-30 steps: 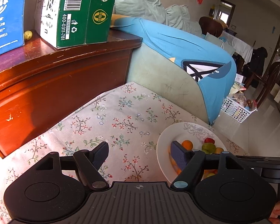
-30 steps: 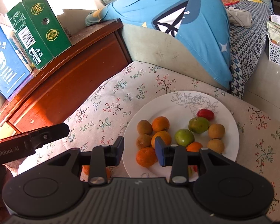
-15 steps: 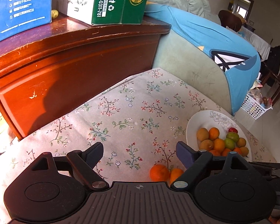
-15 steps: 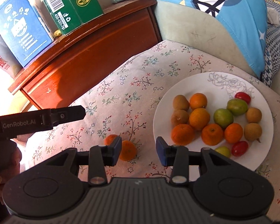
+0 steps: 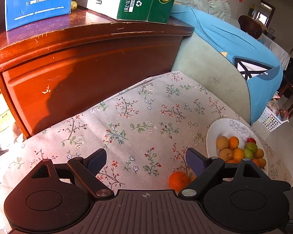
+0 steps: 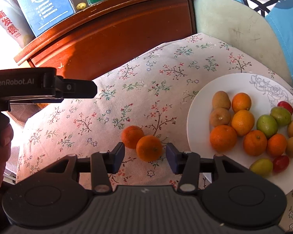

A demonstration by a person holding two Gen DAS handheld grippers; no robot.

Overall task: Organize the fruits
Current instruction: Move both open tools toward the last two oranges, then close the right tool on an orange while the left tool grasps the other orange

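fruits mostly sit on the white plate (image 6: 201, 89) already, but two oranges (image 6: 148, 147) lie just left of it on the floral cloth (image 6: 127, 89). right gripper (image 6: 145, 155) fingers are opening around the nearer one, not touching; left gripper (image 5: 144, 160) fingers are spreading wide, empty.

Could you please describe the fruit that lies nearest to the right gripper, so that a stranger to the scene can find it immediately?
Start from the white plate on the flowered cloth. Beside the plate, two oranges lie on the cloth, touching each other. It is the nearer orange, just ahead of the right gripper, whose jaws are opening, with nothing between them yet.
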